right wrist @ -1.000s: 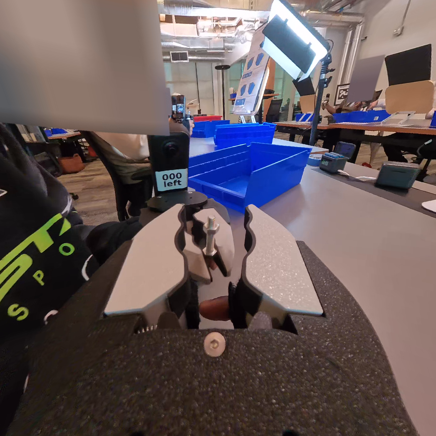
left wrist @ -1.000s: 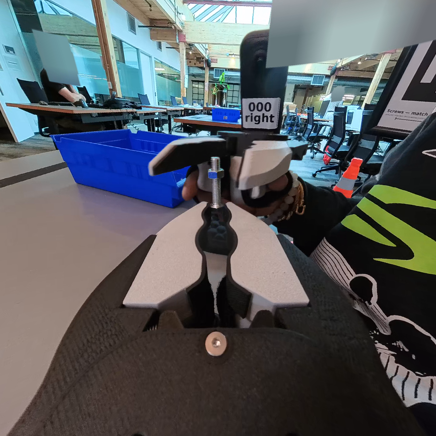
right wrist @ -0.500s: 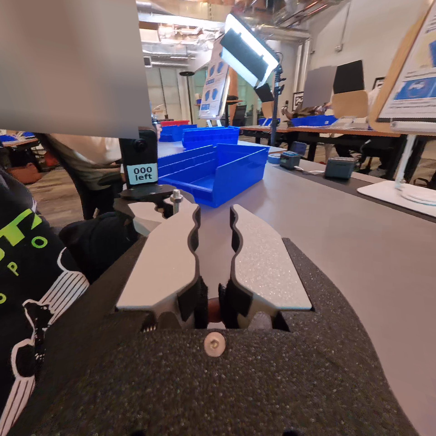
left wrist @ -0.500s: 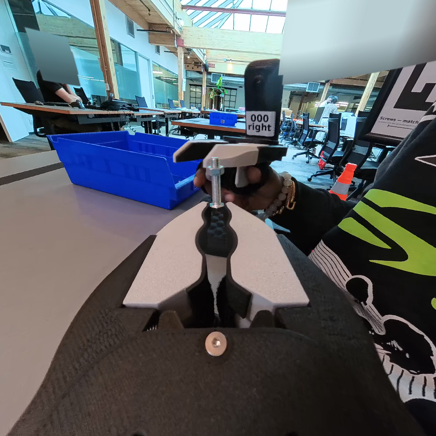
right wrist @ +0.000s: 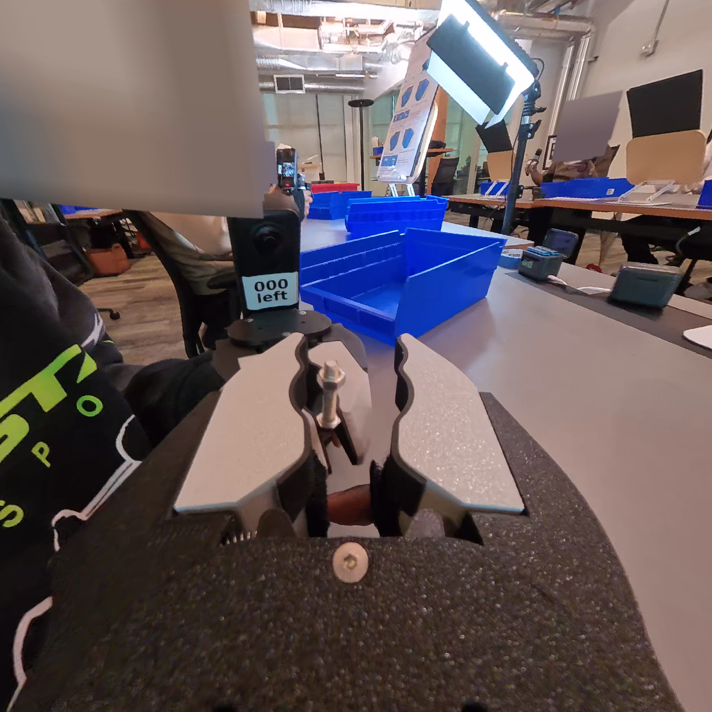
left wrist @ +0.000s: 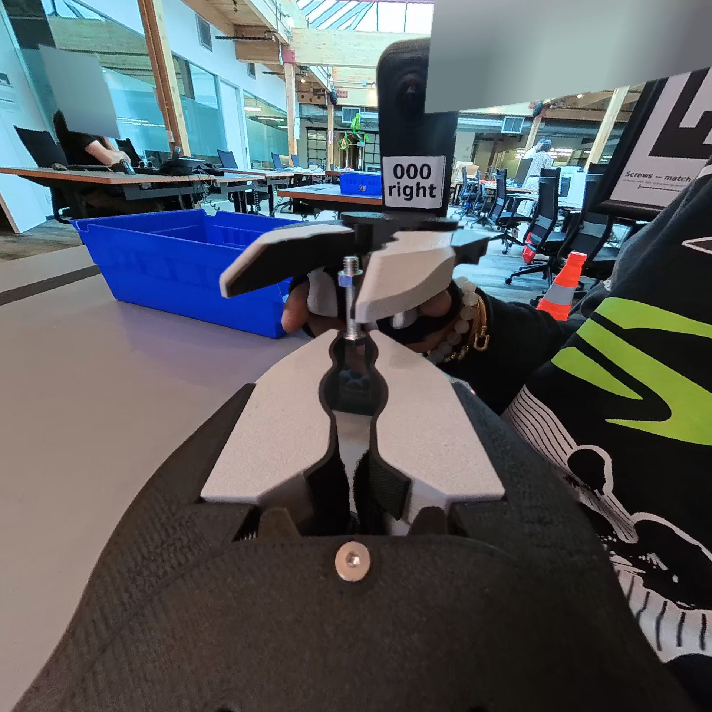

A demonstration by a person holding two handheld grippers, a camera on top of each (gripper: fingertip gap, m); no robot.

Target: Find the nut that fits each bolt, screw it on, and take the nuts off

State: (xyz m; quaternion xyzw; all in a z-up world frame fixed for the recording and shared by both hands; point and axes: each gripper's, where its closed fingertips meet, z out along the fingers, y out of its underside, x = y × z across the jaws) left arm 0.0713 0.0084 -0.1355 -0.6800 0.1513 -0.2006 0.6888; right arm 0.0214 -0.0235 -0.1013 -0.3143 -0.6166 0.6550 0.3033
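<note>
Half a second ago the right gripper (right wrist: 350,370) sat narrower and off to the side of the bolt (left wrist: 351,300); now its fingers (right wrist: 250,416) stand wide apart on either side of the bolt's top, neither pad pressing the nut (right wrist: 330,376). Unchanged, the left gripper (left wrist: 352,346) is closed on the bolt's head, holding the silver threaded shaft upright just ahead of its fingertips. Each gripper carries a white sticker with black writing on its black post. A steel hex nut sits near the bolt's upper end, a short stub of thread above it. Beyond both grippers lies a blue bin (right wrist: 424,285) on the grey table (right wrist: 578,385).
</note>
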